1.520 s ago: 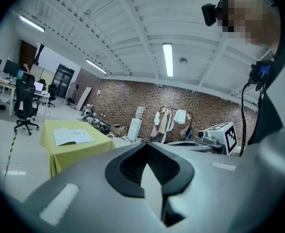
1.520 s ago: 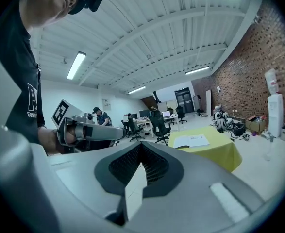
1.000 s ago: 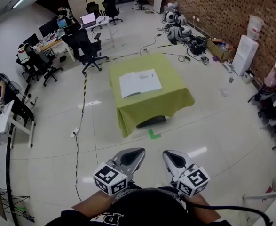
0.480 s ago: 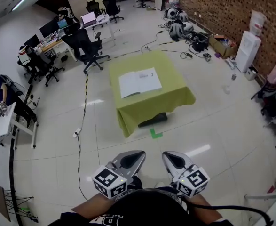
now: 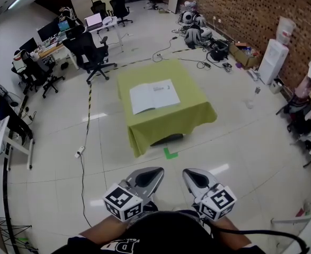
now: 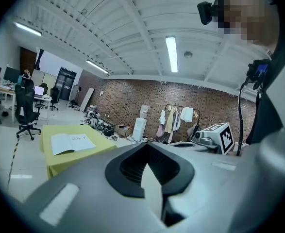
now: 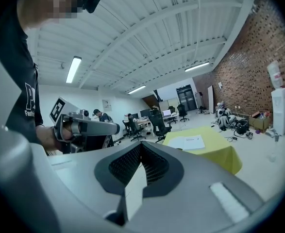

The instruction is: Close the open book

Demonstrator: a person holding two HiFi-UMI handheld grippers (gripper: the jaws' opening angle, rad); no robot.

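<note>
**Book open on the table, closing not yet begun**

Nearest to me, the person holds the two grippers side by side in front of the body, over bare floor tiles. The left gripper (image 5: 147, 176) has its jaws pressed together with nothing between them, and the right gripper (image 5: 196, 177) looks the same, shut and empty. Both are well apart from the table.

A little farther out, a green tape mark (image 5: 170, 153) sits on the floor just before the table's near edge. Then comes the table (image 5: 163, 121), draped to the floor in a yellow-green cloth. The open book (image 5: 154, 96) lies flat on it, left of the middle. Its white pages face up and there is a little print on the right-hand page. It looks thin and large in format, probably limp, with both halves lying flat.

By my reckoning none of the task is done. The approach, getting under one half and folding it over all remain.

Beyond are office chairs (image 5: 94, 54) at far left and a water dispenser (image 5: 274, 60) by the brick wall at right.
</note>
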